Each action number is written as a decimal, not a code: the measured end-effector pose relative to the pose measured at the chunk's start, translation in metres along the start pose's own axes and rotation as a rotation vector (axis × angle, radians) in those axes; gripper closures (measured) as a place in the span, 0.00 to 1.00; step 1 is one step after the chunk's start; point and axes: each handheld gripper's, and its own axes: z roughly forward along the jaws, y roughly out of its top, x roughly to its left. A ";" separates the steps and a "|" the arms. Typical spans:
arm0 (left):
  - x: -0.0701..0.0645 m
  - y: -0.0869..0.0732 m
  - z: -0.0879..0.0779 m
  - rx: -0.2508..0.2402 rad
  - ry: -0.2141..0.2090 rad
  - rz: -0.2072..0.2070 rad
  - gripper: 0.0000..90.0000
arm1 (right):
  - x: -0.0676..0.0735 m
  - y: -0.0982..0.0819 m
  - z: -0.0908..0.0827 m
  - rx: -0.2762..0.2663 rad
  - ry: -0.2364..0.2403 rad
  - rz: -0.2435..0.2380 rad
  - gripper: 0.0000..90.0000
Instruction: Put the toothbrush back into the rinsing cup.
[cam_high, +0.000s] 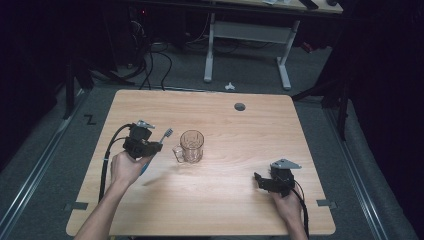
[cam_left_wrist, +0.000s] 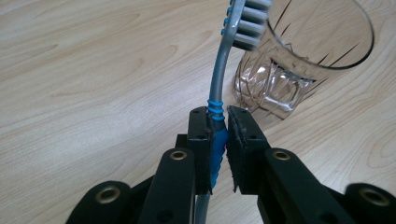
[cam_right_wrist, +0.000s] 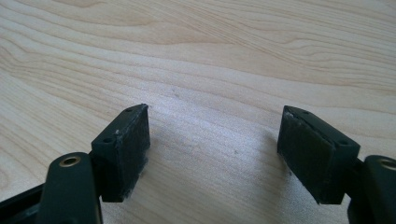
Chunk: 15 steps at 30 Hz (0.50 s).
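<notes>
**A:** What's the left gripper (cam_left_wrist: 218, 140) doing here?

**B:** It's clamping the blue-and-grey plastic toothbrush (cam_left_wrist: 219, 88) by its ribbed blue grip — low on the handle, so the bristle head is sticking out ahead of the jaws, just at the rim of the clear faceted glass mug (cam_left_wrist: 303, 60).

**A:** So it's going in head-up?

**B:** Can't tell yet. The right gripper (cam_right_wrist: 215, 144) is sitting with jaws wide apart over the bare light wooden table (cam_right_wrist: 196, 56), well off to the side — probably just waiting.
</notes>
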 end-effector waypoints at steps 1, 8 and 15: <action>-0.002 0.001 -0.001 -0.012 -0.003 0.007 0.89 | 0.000 0.000 0.000 0.000 0.000 0.000 0.28; -0.006 0.003 -0.005 -0.054 -0.024 0.014 0.89 | 0.000 0.000 0.000 0.000 0.000 0.000 0.28; -0.013 0.009 -0.009 -0.085 -0.031 0.030 0.89 | 0.000 0.000 0.000 0.000 0.000 -0.001 0.28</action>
